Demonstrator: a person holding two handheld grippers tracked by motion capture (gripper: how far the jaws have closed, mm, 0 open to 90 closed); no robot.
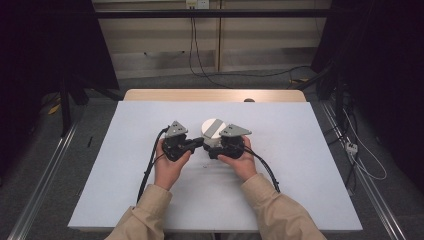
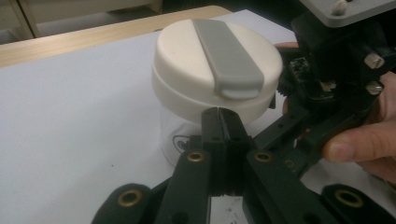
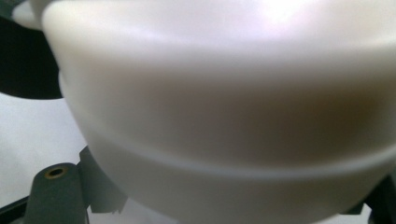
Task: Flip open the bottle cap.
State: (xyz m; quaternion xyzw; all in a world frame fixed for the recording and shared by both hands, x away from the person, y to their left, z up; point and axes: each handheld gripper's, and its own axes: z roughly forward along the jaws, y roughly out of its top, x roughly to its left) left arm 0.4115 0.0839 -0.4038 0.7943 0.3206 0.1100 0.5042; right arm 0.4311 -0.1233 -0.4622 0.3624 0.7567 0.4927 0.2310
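We see a small clear jar (image 1: pixel 214 136) with a wide white lid (image 2: pixel 210 70) standing upright near the middle of the white table (image 1: pixel 125 165). A grey strap-like handle (image 2: pixel 229 56) runs across the top of the lid.

Our right claw (image 1: pixel 216 148) is at the jar from the right side. In the high view it reaches under the lid edge, and in the right gripper view the white lid (image 3: pixel 224 102) is very close to the camera, with one black jaw at each lower corner. We judge that this claw is clamped on the jar body just below the lid, but the contact itself is hidden, so we say this with care.

Our left claw (image 2: pixel 219 116) is clenched, its two jaws pressed together with nothing between them. Its tip is just beside the lower rim of the lid, on the near left side of the jar.

What could go wrong from here: the clenched left claw can only push, not grasp. If it presses on the lid rim, the jar may tilt or slide in the right claw, because clear smooth walls give little friction. If the right claw holds too low, the heavy lid can make the jar tip over toward the far side. The two claws are also very near, so they may knock each other.
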